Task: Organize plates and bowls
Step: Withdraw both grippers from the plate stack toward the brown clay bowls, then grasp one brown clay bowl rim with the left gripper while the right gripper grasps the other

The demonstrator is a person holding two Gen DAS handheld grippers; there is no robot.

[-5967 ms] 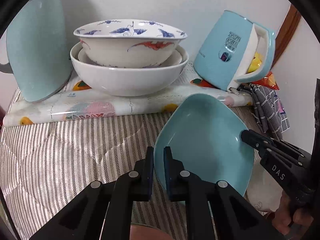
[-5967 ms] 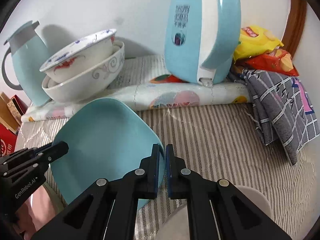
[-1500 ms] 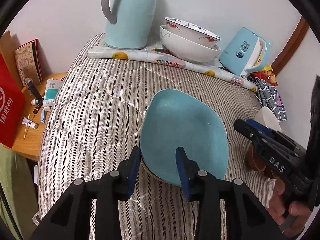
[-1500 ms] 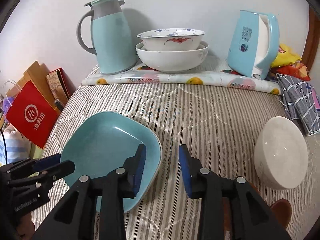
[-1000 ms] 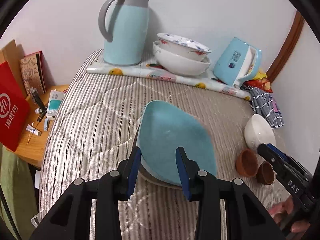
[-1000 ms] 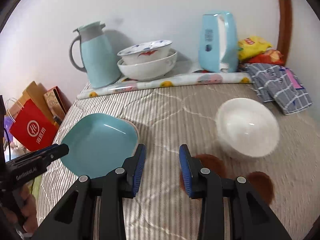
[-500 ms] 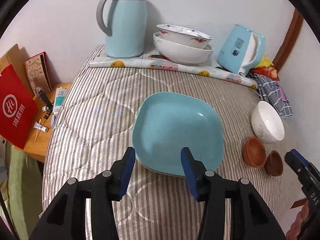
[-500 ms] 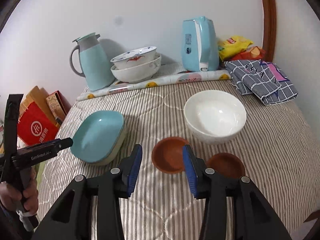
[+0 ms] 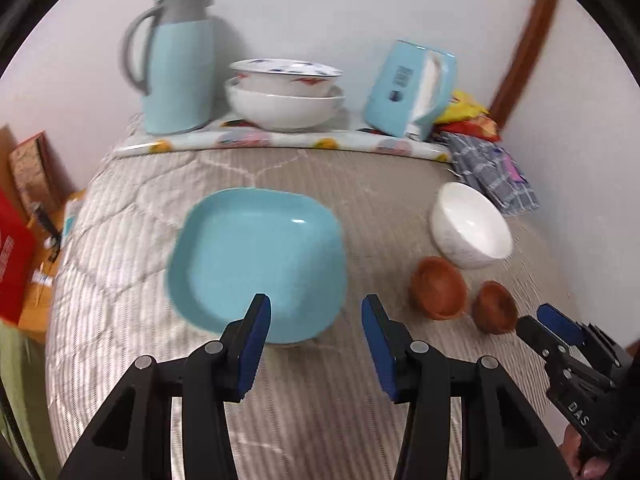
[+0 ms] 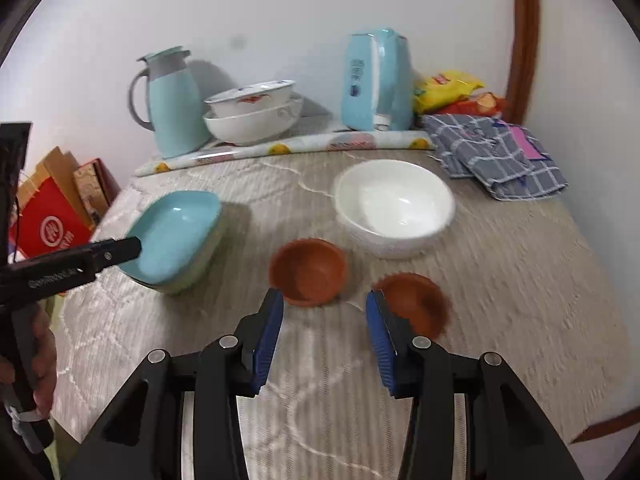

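We see the left gripper point(image 9: 316, 334) with its jaws parted and empty, hovering over the striped quilt point(image 9: 320, 400); the teal square plate point(image 9: 256, 260) lies flat just beyond the tips, toward the left finger, and no pad touches it. Under it, the right wrist view shows a paler rim, probably a second plate, though blur keeps us from being sure. The right gripper point(image 10: 324, 332) also stands parted and empty, with the larger brown saucer point(image 10: 308, 270) just past its left fingertip and the smaller brown saucer point(image 10: 414, 304) beside its right fingertip. The white bowl point(image 10: 394, 206) sits farther back, apart from both saucers. Six seconds ago both grippers pinched the teal plate and held it tilted near the stacked bowls point(image 9: 285, 94); now it rests released on the quilt, and both pairs of jaws have widened over the last second
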